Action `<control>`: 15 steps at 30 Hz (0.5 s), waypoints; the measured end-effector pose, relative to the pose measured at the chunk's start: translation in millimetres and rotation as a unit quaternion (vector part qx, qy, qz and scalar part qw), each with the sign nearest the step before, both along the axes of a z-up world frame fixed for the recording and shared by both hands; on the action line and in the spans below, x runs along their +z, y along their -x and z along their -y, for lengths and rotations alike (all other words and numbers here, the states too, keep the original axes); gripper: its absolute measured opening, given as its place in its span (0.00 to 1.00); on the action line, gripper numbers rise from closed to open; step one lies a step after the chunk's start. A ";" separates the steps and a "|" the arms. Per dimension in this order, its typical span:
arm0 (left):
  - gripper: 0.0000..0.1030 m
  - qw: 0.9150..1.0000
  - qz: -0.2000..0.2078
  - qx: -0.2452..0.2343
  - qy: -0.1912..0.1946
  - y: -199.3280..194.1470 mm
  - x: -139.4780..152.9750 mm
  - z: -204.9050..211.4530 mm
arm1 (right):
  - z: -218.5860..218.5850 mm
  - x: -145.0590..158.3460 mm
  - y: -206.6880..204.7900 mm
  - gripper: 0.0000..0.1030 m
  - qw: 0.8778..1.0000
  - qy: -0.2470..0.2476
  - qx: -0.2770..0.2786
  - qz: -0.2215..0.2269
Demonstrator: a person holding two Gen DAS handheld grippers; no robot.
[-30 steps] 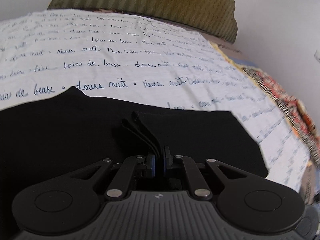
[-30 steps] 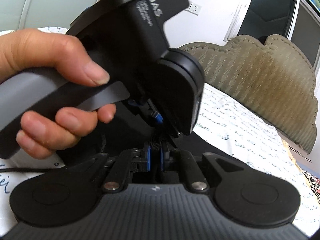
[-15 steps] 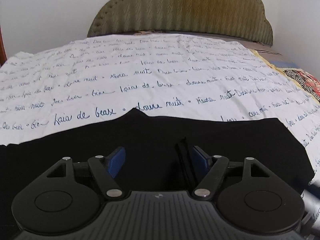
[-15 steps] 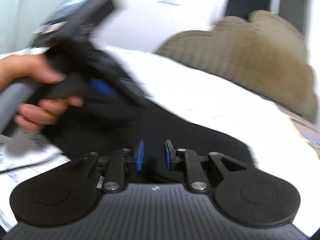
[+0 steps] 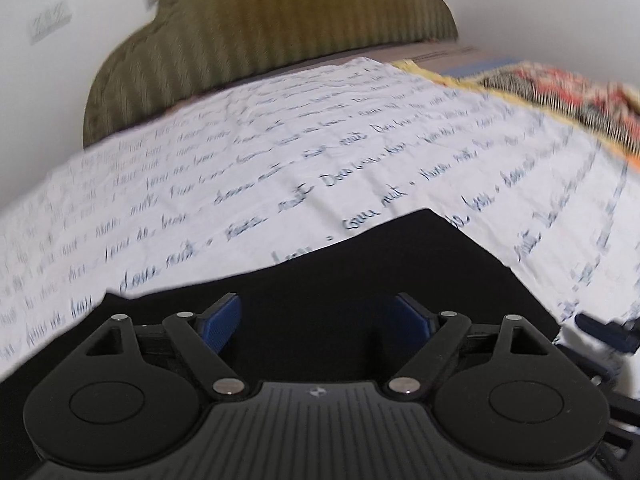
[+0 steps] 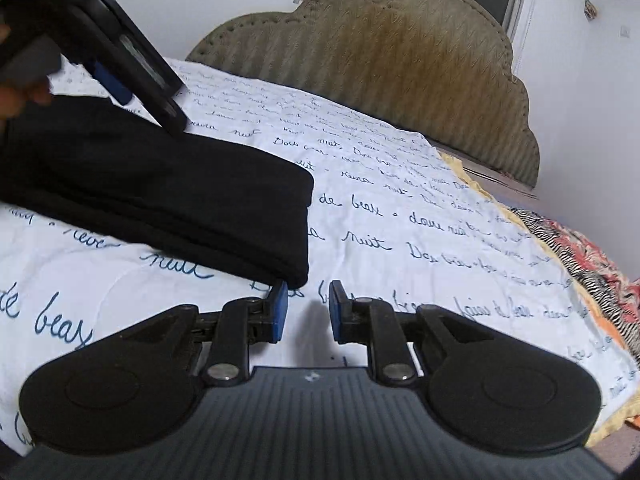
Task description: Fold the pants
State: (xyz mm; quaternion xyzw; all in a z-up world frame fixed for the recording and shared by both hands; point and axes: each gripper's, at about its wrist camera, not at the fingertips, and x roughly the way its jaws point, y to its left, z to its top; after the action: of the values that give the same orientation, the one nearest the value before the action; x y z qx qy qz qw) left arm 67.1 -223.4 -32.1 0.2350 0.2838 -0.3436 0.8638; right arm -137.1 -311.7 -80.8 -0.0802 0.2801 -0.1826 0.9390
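Pants (image 6: 168, 196), one black pair, lay folded into a thick flat bundle on the white bedsheet (image 6: 400, 240), the doubled layers showing at the bundle's near edge in the right wrist view. In the left wrist view the same dark cloth (image 5: 360, 276) filled the space under the tool, and its near part was hidden behind the tool's body, so its full outline could not be made out.

The left gripper (image 5: 318, 322) had just been opening and stood wide, its two blue pads well apart above the cloth with nothing caught between them. The right gripper (image 6: 307, 312) hung over bare sheet just beside the bundle's corner, its pads a narrow gap apart and empty.

At the upper left of the right wrist view part of a hand (image 6: 16, 96) showed, cut off by the frame.

The sheet carried rows of blue cursive script; "de beax" and "nuit" could be read in the right wrist view, while in the left wrist view the writing was blurred. One olive padded headboard (image 6: 400, 60) stood against the wall, and a patterned red, black and white cloth (image 6: 580, 256) lay along the sheet's far side, partly cut off.
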 end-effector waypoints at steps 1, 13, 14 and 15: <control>0.81 1.000 0.011 -0.003 -0.009 4.2 -3.1 6.0 | 2.3 -0.7 -0.8 0.17 1.000 -0.004 0.001 0.004; 0.81 1.000 -0.005 -0.003 -0.019 6.0 -17.3 30.7 | 23.9 -9.9 -7.1 0.17 0.994 -0.089 0.024 0.051; 0.81 1.000 -0.009 -0.001 -0.018 3.8 -16.8 33.8 | 25.0 -9.5 -7.2 0.10 0.993 -0.098 0.024 0.056; 0.81 1.000 -0.012 0.002 -0.018 1.4 -16.7 37.3 | 25.4 -9.1 -7.7 0.06 0.992 -0.105 0.025 0.059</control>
State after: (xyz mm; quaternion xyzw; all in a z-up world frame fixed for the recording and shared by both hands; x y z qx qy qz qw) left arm 65.7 -260.7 -48.8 0.2459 0.3008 -0.3398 0.8565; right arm -129.3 -337.1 -89.8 0.0229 0.2401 -0.1333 0.9613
